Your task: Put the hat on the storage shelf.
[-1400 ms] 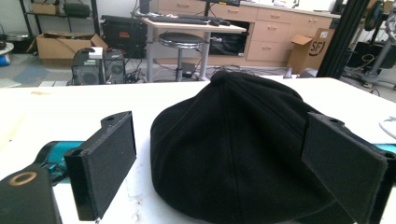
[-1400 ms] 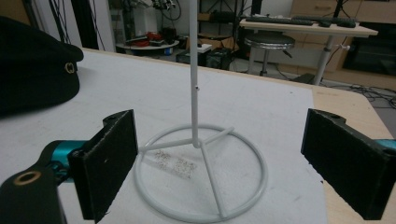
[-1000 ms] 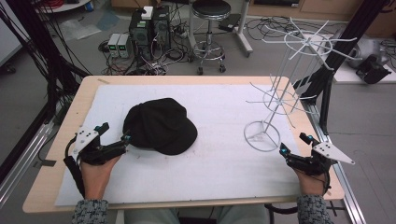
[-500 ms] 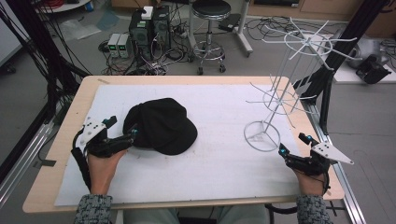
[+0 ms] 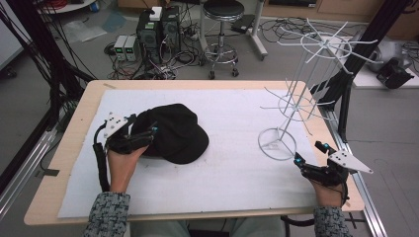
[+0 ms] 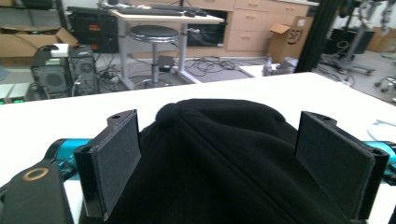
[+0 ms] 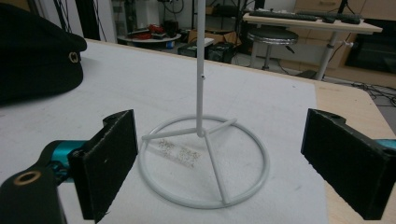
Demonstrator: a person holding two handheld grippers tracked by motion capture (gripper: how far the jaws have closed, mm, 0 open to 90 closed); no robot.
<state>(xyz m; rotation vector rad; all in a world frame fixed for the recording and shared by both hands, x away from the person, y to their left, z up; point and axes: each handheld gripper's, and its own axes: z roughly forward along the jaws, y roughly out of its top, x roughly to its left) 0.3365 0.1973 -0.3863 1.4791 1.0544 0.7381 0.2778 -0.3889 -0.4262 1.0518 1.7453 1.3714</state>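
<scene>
white wire stand (image 7: 201, 154) ring base between spread fingers (image 7: 109, 161), black cap (image 7: 35, 51) far left

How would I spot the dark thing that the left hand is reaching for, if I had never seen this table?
Start at the wooden table with its white mat. On the mat's left half lies a black cap, between the open jaws of the left tool. It is the one soft, dark thing there; the white wire stand on the right is thin and tall.

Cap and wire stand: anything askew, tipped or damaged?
Nothing stands out. The black cap lies flat on the white mat, between the open jaws of the left gripper. The white wire stand is upright, its ring base flat on the mat, right gripper open beside it.
</scene>
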